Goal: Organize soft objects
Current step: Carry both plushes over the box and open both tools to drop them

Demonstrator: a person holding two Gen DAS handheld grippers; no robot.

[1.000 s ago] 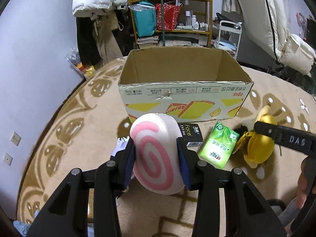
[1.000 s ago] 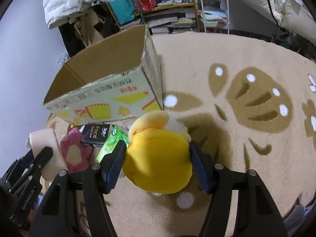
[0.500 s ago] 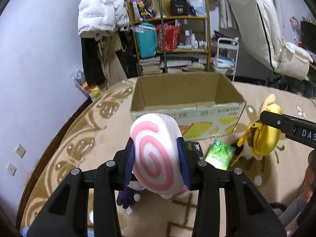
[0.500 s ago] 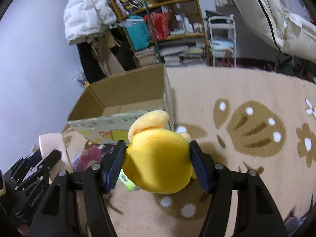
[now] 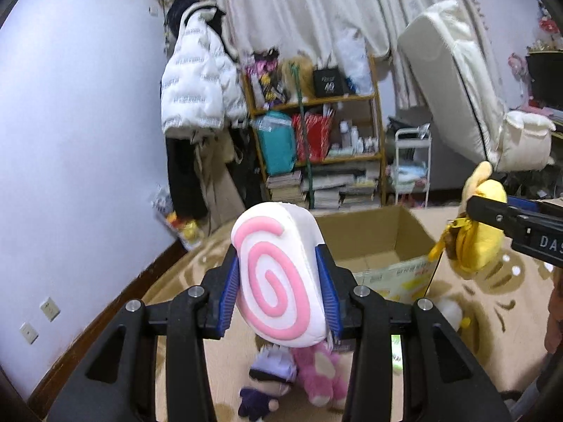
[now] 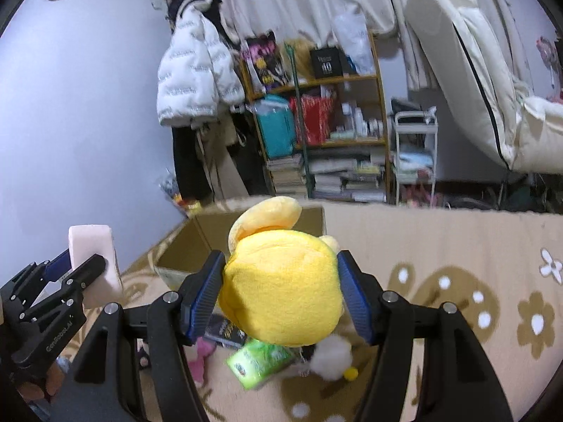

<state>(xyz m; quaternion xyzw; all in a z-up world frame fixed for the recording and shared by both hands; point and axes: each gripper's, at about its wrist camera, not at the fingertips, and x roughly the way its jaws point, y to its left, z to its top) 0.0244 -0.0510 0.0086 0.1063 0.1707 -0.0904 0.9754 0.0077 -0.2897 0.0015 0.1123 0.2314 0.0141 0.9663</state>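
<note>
My left gripper [image 5: 278,288] is shut on a white plush roll with a pink spiral [image 5: 278,277], held high above the rug. My right gripper [image 6: 281,292] is shut on a yellow plush toy [image 6: 281,288], also lifted; it shows at the right of the left wrist view [image 5: 475,242]. The open cardboard box [image 5: 373,242] stands on the rug ahead of both grippers, and shows behind the yellow plush in the right wrist view [image 6: 197,242]. The left gripper with the roll shows at the left of the right wrist view [image 6: 91,253].
On the rug below lie a pink plush [image 5: 320,376], a small purple-haired doll [image 5: 267,383], a green tissue pack [image 6: 260,358], a black packet [image 6: 225,330] and a white pompom toy [image 6: 334,355]. A cluttered shelf [image 5: 316,140], white cart [image 5: 411,161] and hanging jacket [image 5: 197,98] stand behind.
Both grippers have risen well above the rug with their plush toys and tilted up toward the room. The box now sits lower and smaller in both views.
</note>
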